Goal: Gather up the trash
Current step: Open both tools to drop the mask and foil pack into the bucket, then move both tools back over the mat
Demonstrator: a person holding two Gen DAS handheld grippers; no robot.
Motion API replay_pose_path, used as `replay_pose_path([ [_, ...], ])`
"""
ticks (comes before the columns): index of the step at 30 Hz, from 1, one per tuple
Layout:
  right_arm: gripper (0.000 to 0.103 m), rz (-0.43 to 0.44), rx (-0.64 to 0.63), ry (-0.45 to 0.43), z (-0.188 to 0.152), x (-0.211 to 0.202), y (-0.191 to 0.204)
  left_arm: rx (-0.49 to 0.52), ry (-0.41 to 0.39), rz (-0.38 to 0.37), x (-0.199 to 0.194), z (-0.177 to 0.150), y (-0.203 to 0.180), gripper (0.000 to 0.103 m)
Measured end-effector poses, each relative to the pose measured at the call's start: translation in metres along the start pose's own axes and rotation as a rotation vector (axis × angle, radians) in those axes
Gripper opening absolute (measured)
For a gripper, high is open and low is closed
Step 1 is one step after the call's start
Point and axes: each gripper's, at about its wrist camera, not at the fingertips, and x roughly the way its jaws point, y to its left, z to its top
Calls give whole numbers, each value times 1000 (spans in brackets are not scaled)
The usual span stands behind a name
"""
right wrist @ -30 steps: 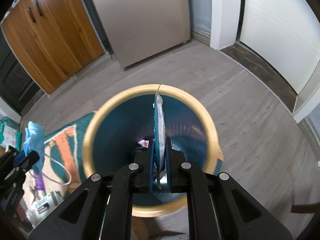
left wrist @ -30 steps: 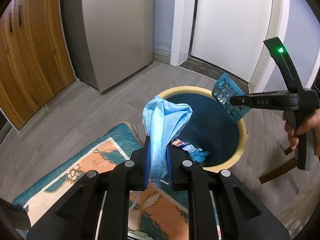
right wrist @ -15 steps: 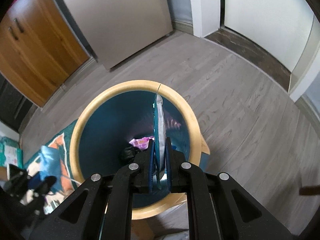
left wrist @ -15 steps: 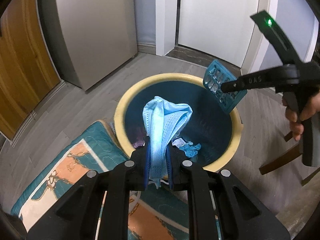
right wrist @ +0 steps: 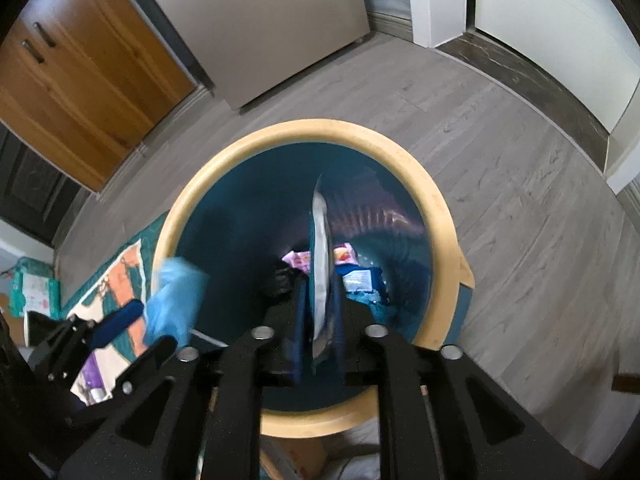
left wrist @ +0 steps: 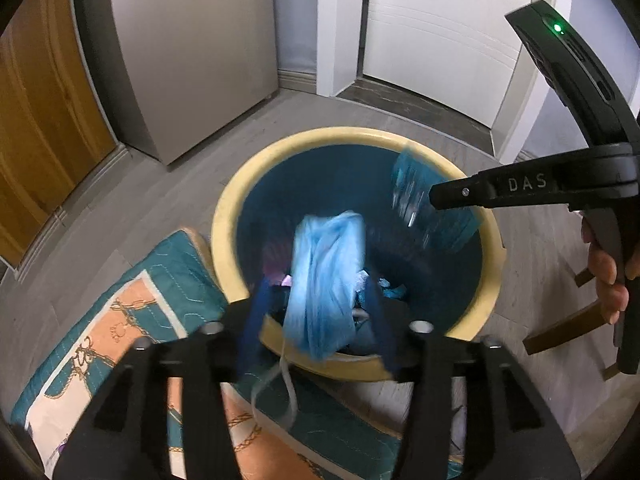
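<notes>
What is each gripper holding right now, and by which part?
The left gripper has opened; the blue face mask hangs loose between its fingers. In the right gripper, the blister pack looks loose at its lower edge; grip uncertain.
</notes>
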Motion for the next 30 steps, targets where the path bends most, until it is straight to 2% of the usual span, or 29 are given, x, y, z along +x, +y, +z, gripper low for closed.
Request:
replay_pose_path([
  [3, 46, 4, 12, -14, 1, -4, 0, -31, -2, 12, -2, -1, 5, 68],
  [4, 56, 3, 15, -20, 0, -6, 0, -39, -6, 15, -3, -1, 6, 74],
  [5, 62, 5, 20, -25, 1, -7, -1, -49, -11, 19, -4, 0, 7, 78],
  [7, 83, 23, 42, -46, 2, -12, -1, -61, -26, 33, -9, 0, 9, 94],
  [9, 91, 36, 65, -67, 5, -19, -2, -57, -50, 58, -15, 0, 10, 97],
  [12, 94, 46, 70, -93, 8, -27, 2, -49, -67, 71, -25, 0, 13, 97],
  [17, 96, 0, 13, -164, 9, -47, 20, -41, -109, 84, -48, -3, 20, 97],
  [25, 98, -52, -105, -245, -5, -73, 49, -32, -172, 113, -109, -9, 35, 97],
  [30, 98, -17, -95, -262, -15, -86, 59, -25, -186, 169, -147, -21, 56, 97],
])
